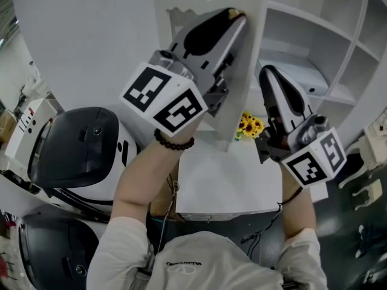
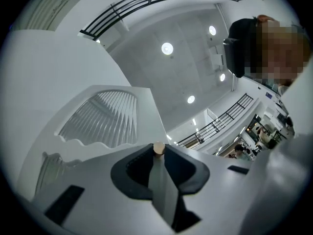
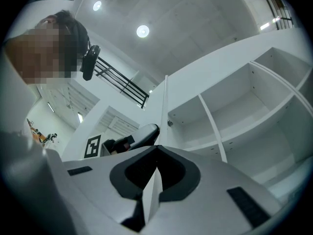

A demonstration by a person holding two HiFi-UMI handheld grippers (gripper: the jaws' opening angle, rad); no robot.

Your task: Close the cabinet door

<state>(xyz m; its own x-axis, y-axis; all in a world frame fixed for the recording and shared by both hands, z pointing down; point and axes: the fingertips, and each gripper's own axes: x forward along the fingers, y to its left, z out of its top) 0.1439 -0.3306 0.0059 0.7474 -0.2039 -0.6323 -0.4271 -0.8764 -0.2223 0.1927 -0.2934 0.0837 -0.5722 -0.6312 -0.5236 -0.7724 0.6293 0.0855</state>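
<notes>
Two grippers raised to the open cabinet door.
Head view: the left gripper (image 1: 234, 16) reaches the far edge of the white cabinet door (image 1: 245, 83), which stands ajar just left of the cabinet's open shelves (image 1: 314, 47); the right gripper (image 1: 266, 72) is nearer, just right of the door. Yellow flowers (image 1: 250, 125) show beside the door's lower end. Left gripper view: fingers narrowed onto the door's edge, a small round knob (image 2: 159, 148) at their tips, a slatted panel (image 2: 105, 119) to the left. Right gripper view: fingers closed on the same door's thin edge, shelves to the right.
</notes>
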